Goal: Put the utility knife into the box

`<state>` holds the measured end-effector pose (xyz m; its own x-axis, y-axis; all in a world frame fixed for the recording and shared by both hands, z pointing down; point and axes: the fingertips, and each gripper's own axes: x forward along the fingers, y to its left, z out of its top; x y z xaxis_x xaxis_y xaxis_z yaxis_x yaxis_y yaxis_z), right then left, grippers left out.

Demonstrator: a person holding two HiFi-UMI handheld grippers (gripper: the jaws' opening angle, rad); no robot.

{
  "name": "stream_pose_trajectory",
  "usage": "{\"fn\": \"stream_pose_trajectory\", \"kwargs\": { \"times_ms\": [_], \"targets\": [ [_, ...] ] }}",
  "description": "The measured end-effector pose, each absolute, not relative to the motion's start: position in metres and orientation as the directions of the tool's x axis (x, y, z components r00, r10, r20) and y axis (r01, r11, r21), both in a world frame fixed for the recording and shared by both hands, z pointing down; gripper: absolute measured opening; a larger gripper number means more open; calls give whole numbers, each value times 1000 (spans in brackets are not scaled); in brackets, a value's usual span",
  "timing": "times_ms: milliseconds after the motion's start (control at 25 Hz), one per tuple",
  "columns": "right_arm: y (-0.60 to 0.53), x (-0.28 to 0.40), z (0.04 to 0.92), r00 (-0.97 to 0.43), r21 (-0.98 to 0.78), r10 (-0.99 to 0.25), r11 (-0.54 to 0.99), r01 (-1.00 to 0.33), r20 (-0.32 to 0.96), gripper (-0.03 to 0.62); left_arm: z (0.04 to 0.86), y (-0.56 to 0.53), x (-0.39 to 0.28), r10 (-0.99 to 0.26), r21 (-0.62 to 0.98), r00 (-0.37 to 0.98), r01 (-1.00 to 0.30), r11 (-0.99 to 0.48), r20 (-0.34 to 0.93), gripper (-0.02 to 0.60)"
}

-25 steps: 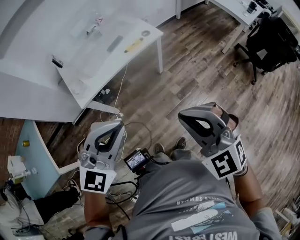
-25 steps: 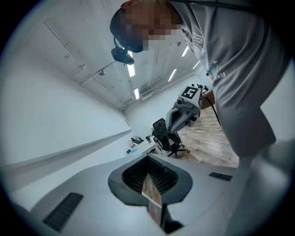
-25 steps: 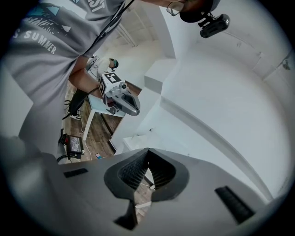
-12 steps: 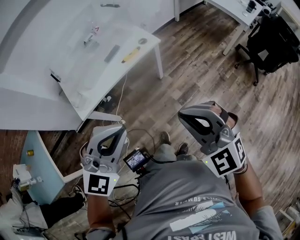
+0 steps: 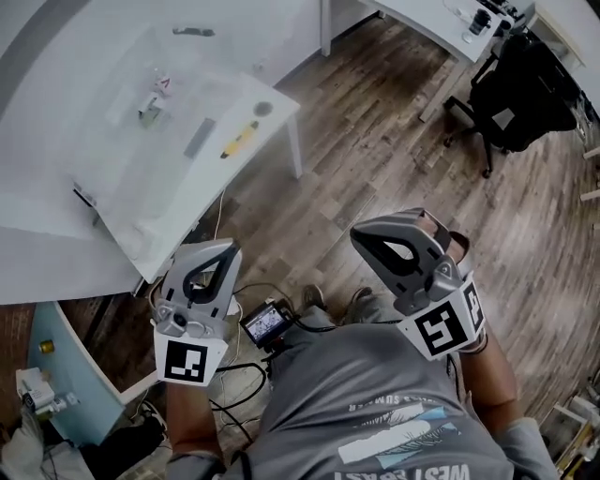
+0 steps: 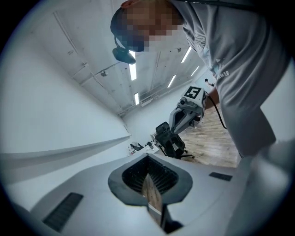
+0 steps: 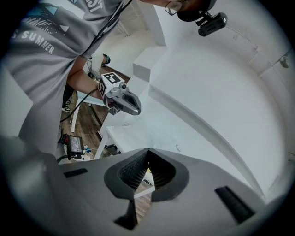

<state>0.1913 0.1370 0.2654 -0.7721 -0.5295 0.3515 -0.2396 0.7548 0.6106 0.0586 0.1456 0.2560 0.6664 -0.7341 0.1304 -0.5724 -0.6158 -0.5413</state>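
The yellow utility knife (image 5: 239, 141) lies on the white table (image 5: 112, 187) at the upper left of the head view, near the table's right corner. Left of it, a faint clear box shape (image 5: 141, 94) has a small red-and-white item in it. Both grippers are held close to the person's body over the wooden floor, far from the table. My left gripper (image 5: 223, 249) is shut and empty; its jaws (image 6: 148, 155) meet at the tip. My right gripper (image 5: 364, 236) is also shut with nothing in it (image 7: 148, 148).
A grey flat bar (image 5: 200, 138) and a small round item (image 5: 263, 109) lie beside the knife. A black office chair (image 5: 511, 98) stands at the upper right by another white desk (image 5: 422, 19). Cables and a small black device (image 5: 267, 323) hang at the person's waist.
The table has slid left and lower in the head view as the person moves. Both grippers stay shut and held in front of the body.
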Motion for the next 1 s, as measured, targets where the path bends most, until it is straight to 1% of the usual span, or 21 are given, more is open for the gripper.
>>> {"fn": "stream_pose_trajectory", "kwargs": {
  "times_ms": [200, 400, 680, 840, 1000],
  "targets": [
    [105, 216, 267, -775, 601, -521, 763, -237, 357, 11, 254, 109, 84, -734, -532, 667, -580, -617, 125, 11],
    [68, 256, 275, -798, 579, -481, 788, -211, 364, 11, 256, 72, 123, -761, -520, 632, -605, -603, 148, 11],
    [13, 309, 275, -834, 577, -430, 799, -173, 346, 11, 256, 31, 178, -798, -559, 574, -607, -565, 182, 11],
    [-10, 317, 276, -847, 574, -408, 804, -156, 341, 11, 255, 16, 187, -815, -553, 547, -626, -550, 191, 11],
    [-36, 310, 278, -858, 571, -383, 810, -134, 342, 11, 257, -4, 179, -830, -551, 524, -643, -532, 191, 11]
  ]
}}
